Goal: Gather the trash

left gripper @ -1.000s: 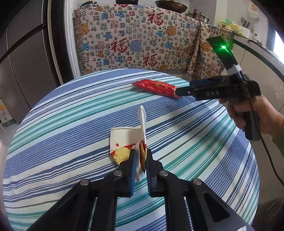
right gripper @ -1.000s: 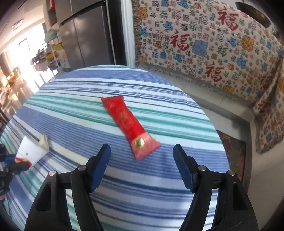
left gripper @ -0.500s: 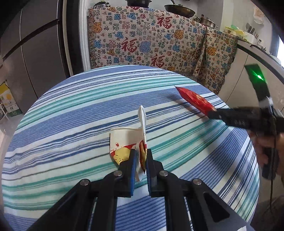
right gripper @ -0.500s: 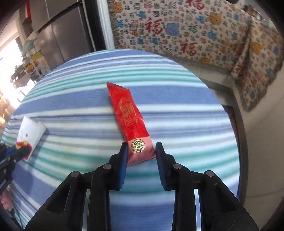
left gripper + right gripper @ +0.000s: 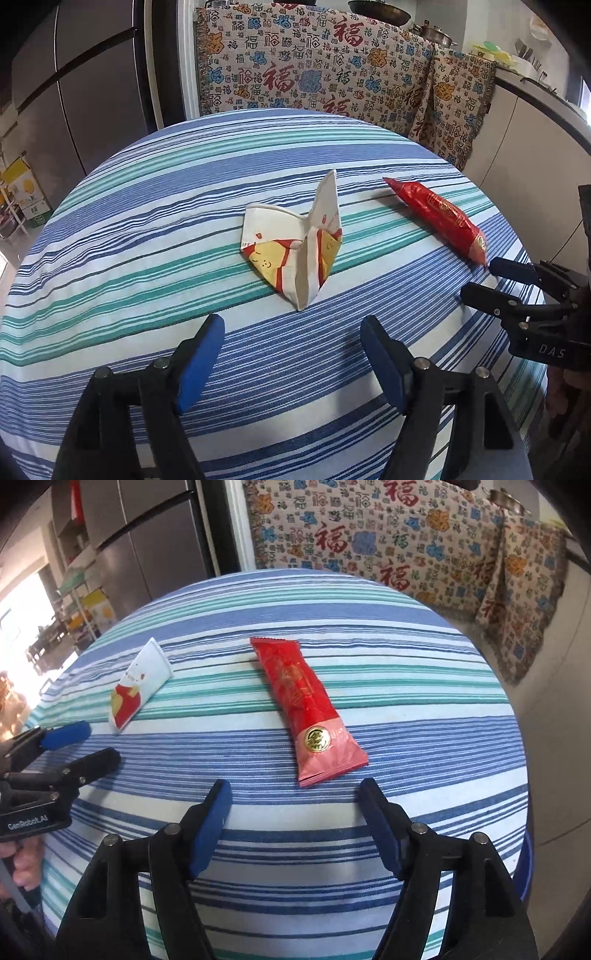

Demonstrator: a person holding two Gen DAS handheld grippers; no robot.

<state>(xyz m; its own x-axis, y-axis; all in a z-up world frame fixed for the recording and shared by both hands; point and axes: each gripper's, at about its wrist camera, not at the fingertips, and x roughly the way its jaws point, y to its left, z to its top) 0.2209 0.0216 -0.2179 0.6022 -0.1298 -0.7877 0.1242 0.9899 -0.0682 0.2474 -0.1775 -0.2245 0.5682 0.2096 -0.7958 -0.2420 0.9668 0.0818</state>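
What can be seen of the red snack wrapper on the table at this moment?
The red snack wrapper is a long, glossy foil-like packet with crimped ends and a round gold seal near its paler near end. It lies flat on the striped tablecloth, slanting away from the camera. Nothing grips it: the right tongs have just been opening and stand apart short of its near end. The crushed paper cup lies apart to its left.

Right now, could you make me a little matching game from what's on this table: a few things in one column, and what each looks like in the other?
Things:
1. paper cup
2. snack wrapper
3. tablecloth
4. left tongs

Looks:
A. red, lying flat, gold seal near one end
B. open, nothing between them
C. blue, green and white stripes
D. flattened, one flap sticking up

Pairs: 1-D, 2-A, 3-C, 4-B
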